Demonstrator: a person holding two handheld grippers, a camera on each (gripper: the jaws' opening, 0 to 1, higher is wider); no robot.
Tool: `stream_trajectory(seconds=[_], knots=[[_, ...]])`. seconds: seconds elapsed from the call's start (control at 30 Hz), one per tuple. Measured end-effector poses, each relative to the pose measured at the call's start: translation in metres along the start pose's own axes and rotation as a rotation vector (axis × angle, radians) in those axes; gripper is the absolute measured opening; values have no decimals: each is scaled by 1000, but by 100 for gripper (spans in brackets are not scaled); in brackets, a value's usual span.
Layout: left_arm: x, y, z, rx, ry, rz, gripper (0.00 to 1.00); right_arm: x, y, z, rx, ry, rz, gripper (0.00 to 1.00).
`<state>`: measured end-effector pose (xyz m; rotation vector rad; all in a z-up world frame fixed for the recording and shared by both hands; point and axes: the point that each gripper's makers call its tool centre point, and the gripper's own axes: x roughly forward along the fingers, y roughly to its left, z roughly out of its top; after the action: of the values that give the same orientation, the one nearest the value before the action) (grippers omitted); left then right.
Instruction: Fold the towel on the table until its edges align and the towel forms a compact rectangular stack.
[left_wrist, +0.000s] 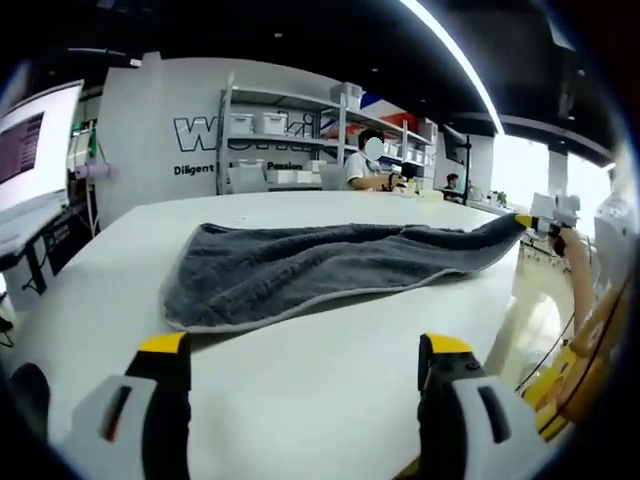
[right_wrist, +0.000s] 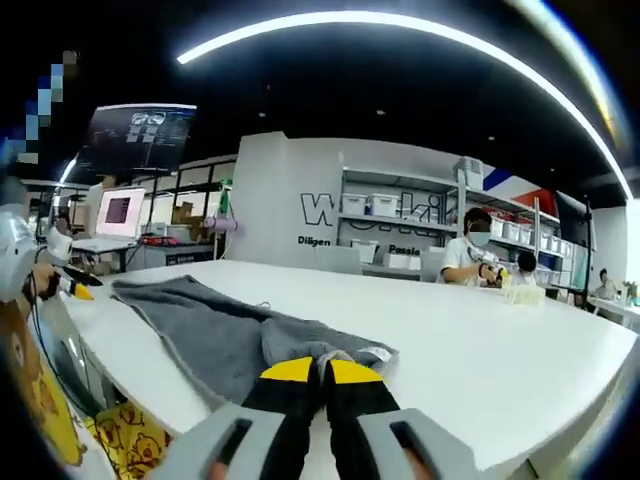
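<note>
I see both views bright and evenly lit from overhead. In the left gripper view a ceiling light strip (left_wrist: 455, 55) arcs toward 1 o'clock; in the right gripper view it curves across 12 o'clock. Daylight blows out at 3 o'clock by the window (left_wrist: 520, 170) in the left gripper view. White table (left_wrist: 330, 370) shows soft glare, and the grey towel (left_wrist: 320, 265) throws a thin shadow along its near edge. Heavy fisheye bending at edges; shelving (right_wrist: 400, 225) stays reasonably sharp, near jaws slightly soft.
</note>
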<state>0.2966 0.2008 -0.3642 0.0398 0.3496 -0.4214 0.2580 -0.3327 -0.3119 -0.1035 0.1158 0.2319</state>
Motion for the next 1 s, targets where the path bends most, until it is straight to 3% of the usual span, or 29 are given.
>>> stream_trajectory(seconds=[0.17, 0.43, 0.53, 0.77, 0.87, 1.0], knots=[[1, -3, -1, 4, 5, -11, 99, -7, -5, -23, 43, 45, -22, 4], [1, -6, 0, 4, 0, -15, 99, -11, -9, -25, 60, 49, -38, 7], [0, -8, -1, 3, 2, -15, 99, -14, -16, -26, 59, 55, -72, 17], [-5, -7, 2, 8, -8, -12, 99, -22, -19, -10, 47, 19, -94, 18], [-7, -7, 4, 9, -14, -12, 99, -22, -13, -1, 36, 1, -82, 22], [-9, -6, 5, 8, -18, -8, 99, -17, 7, 1, 6, 39, -20, 26]])
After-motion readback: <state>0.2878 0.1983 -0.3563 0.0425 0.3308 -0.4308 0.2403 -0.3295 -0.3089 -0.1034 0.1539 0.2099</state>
